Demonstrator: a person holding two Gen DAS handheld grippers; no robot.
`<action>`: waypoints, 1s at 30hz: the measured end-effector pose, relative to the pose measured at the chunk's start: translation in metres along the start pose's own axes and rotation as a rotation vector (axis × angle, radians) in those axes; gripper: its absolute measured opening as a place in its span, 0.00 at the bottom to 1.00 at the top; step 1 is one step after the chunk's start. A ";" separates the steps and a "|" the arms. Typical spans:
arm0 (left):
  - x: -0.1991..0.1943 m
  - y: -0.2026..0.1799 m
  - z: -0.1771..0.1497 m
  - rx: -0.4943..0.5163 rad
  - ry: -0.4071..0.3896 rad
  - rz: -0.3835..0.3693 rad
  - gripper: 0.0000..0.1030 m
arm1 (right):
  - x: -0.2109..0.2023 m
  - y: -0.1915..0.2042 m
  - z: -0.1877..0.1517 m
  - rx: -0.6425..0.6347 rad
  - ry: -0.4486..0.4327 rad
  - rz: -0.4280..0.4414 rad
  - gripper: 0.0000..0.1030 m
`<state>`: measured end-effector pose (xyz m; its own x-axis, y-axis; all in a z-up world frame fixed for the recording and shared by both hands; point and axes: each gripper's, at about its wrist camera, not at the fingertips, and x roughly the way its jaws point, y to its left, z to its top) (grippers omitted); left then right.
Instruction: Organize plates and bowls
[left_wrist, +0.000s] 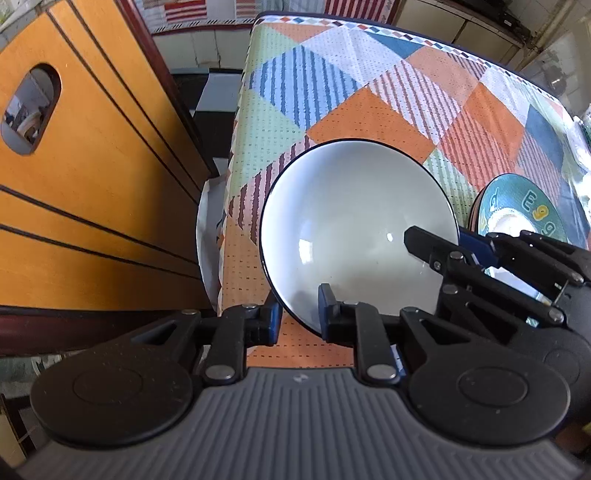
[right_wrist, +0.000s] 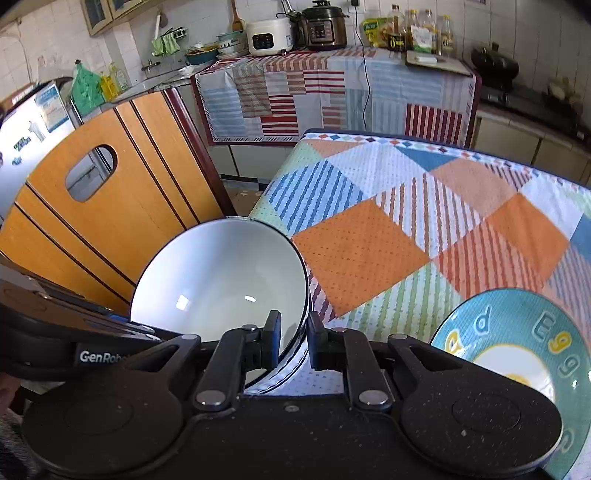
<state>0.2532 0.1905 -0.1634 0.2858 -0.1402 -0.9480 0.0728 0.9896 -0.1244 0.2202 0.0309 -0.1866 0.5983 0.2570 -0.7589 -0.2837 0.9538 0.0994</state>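
Surface (right_wrist: 369, 254): covered by a patchwork-print cloth of orange, blue-striped, red-striped and pale green squares, with a diamond border along the far edge.
White bowl (left_wrist: 354, 229): near the left edge of the surface, dark-rimmed, tilted; contact with the cloth not clear.
Teal plate (right_wrist: 517, 332): just right of the bowl, lettered rim, pale centre, flat on the cloth.

white bowl (left_wrist: 354, 221), teal plate (right_wrist: 517, 343), patchwork tablecloth (left_wrist: 369, 110)
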 end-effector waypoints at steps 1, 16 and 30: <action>0.002 0.000 0.001 -0.004 0.006 0.001 0.17 | 0.000 0.003 0.001 -0.021 -0.002 -0.015 0.18; 0.003 0.004 -0.003 -0.014 -0.035 0.013 0.21 | -0.005 0.015 0.000 -0.107 -0.009 -0.062 0.14; -0.043 -0.001 -0.032 0.034 -0.126 -0.004 0.31 | -0.054 0.019 -0.026 -0.143 0.014 -0.023 0.33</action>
<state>0.2100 0.1962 -0.1322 0.4029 -0.1494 -0.9030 0.1062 0.9876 -0.1160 0.1630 0.0311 -0.1610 0.5951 0.2325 -0.7692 -0.3746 0.9271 -0.0096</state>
